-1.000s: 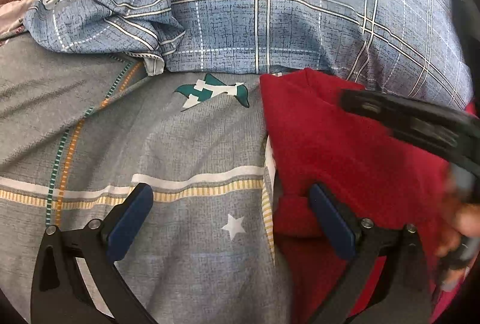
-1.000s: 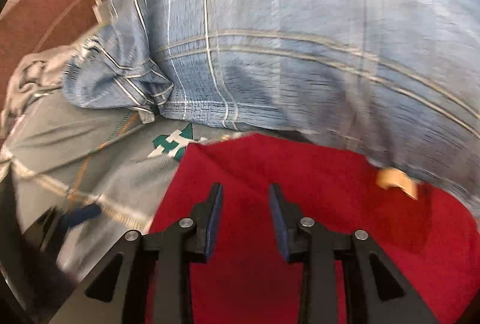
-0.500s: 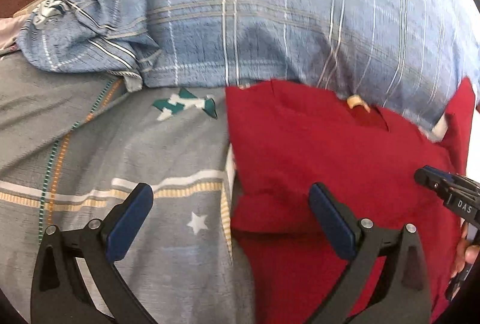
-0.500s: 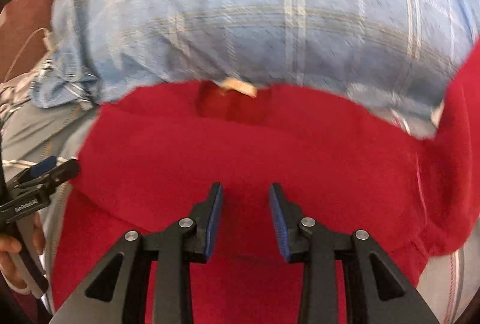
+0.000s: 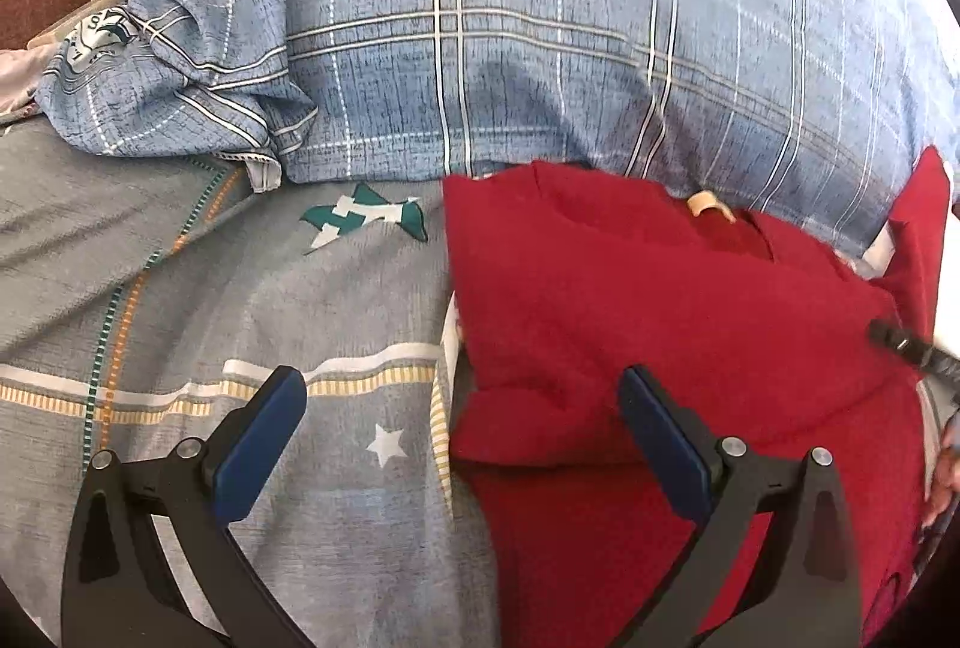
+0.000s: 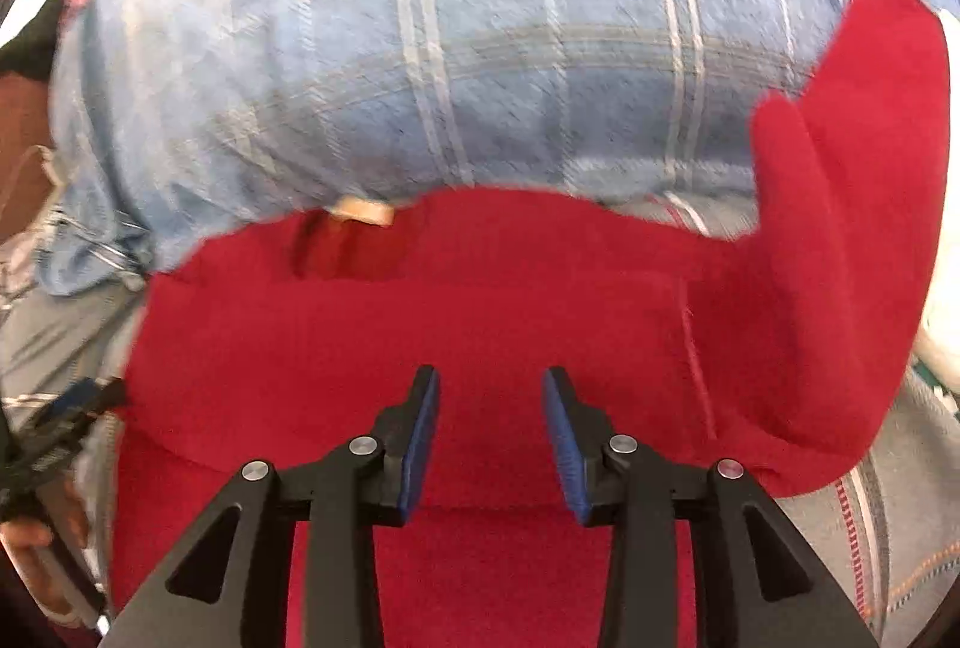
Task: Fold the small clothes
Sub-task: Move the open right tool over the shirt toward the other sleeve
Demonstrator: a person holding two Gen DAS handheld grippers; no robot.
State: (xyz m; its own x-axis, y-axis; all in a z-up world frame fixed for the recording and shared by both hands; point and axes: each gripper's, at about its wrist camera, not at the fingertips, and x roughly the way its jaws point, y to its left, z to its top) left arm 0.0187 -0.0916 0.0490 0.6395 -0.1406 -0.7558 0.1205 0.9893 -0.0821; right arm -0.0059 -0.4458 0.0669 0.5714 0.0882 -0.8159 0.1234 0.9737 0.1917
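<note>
Red garment (image 5: 690, 324) now lies flat on my bed (image 5: 240, 300); right tool (image 6: 489, 432) has swung rightward, both tools spread, left tool (image 5: 462, 432) idle.

Bed with grey patterned sheet (image 5: 288, 324): striped bands, white star, teal plane motif. Blue plaid pillow (image 5: 540, 48) lies across the head end. Red garment (image 5: 660, 324) lies flat on the sheet, its collar edge against the pillow; one sleeve (image 6: 852, 228) rises up the pillow's side.
</note>
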